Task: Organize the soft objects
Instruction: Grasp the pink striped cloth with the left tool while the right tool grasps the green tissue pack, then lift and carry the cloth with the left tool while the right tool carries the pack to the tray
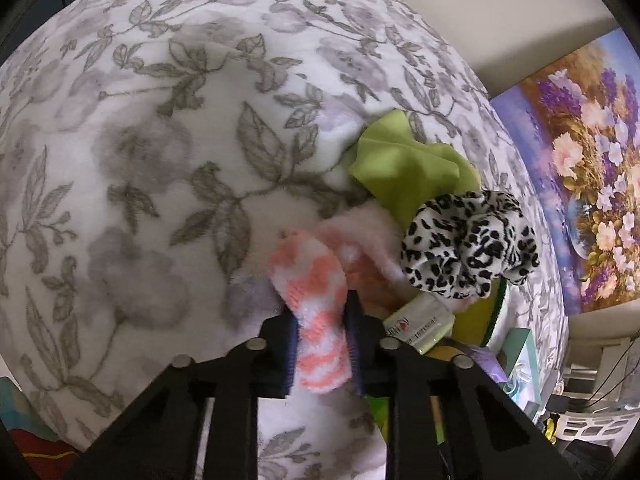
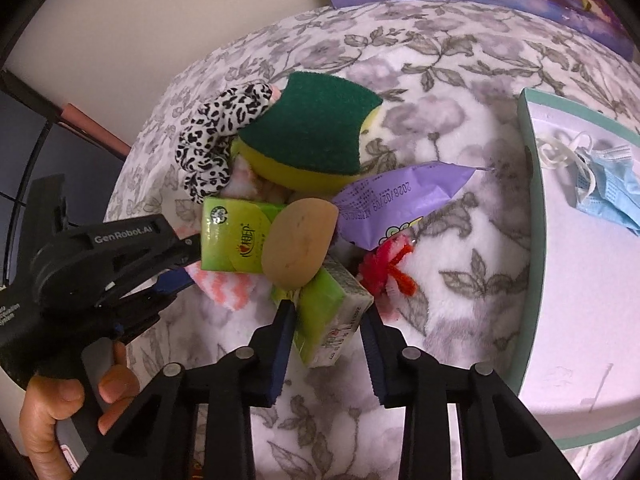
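Note:
My left gripper point(image 1: 320, 320) is shut on an orange-and-white fuzzy sock point(image 1: 316, 308), whose end also shows in the right wrist view point(image 2: 226, 286). Beside it lie a leopard-print scrunchie point(image 1: 468, 244), a lime green cloth point(image 1: 408, 164) and a pink fuzzy piece point(image 1: 360, 236). My right gripper point(image 2: 328, 316) is open, its jaws on either side of a green tissue pack point(image 2: 332, 316). The pile also holds a second tissue pack point(image 2: 236, 236), a tan oval sponge point(image 2: 300, 244), a green-and-yellow scrubbing sponge point(image 2: 312, 136), a purple packet point(image 2: 400, 200) and a red pompom point(image 2: 384, 268).
Everything lies on a floral fleece blanket point(image 2: 460, 100). A mint-rimmed box point(image 2: 534, 208) at the right holds a blue face mask point(image 2: 608, 192). A flower painting point(image 1: 592, 176) leans against the wall. The left gripper's body and the hand holding it point(image 2: 80, 272) are at the lower left.

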### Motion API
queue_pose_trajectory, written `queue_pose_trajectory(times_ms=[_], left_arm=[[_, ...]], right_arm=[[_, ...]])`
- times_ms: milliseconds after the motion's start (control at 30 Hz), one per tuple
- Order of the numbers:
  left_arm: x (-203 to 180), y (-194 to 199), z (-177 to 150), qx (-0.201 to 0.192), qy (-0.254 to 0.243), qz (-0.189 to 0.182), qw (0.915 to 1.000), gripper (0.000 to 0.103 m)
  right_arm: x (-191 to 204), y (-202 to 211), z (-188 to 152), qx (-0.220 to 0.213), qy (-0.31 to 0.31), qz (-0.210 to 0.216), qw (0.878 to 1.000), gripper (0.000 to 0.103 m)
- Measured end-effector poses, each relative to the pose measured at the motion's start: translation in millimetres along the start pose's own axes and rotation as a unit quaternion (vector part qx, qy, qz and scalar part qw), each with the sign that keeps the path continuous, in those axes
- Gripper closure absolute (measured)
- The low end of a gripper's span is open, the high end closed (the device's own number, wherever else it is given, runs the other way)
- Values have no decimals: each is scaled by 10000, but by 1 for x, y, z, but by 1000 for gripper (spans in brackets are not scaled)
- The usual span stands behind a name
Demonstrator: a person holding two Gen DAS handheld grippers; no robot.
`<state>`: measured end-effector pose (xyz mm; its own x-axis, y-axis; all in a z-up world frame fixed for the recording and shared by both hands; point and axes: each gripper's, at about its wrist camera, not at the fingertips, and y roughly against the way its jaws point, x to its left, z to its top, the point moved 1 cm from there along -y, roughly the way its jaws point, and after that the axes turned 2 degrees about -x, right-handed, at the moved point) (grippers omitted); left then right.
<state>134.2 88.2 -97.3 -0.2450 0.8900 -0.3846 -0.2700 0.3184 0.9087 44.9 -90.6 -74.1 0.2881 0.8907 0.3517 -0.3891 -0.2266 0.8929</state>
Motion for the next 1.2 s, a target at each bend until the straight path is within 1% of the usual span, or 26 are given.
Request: queue_pose_trajectory(times_ms=[67, 233, 433, 567, 833, 967, 1200], left_arm=[[-2, 2, 0, -33, -53, 11, 10000, 88], [-2, 10, 2, -115, -50, -76, 9999, 90], [-9, 28, 6, -370, -174, -226, 9989, 92], [-16, 47, 7, -637, -285, -268, 9972, 93], [-29, 90, 3, -1232, -553, -444, 9898, 93], [-35, 111, -1, -1546, -683, -513, 9843, 93], [-45, 139, -9, -1950, -861, -689, 9746, 93]], right_arm=[[1, 2, 0, 2, -18, 39, 10000, 72], [-1, 9, -4, 73, -79, 204, 9997, 77], [-1, 20, -5, 15, -104, 254, 9996, 80], [0, 32, -4, -102, -59, 357, 9993, 80], [-3, 60, -1, -403, -59, 538, 9977, 80], [-5, 73, 1, -566, -69, 570, 9967, 80], [-13, 94, 5, -826, -121, 661, 9943, 80]])
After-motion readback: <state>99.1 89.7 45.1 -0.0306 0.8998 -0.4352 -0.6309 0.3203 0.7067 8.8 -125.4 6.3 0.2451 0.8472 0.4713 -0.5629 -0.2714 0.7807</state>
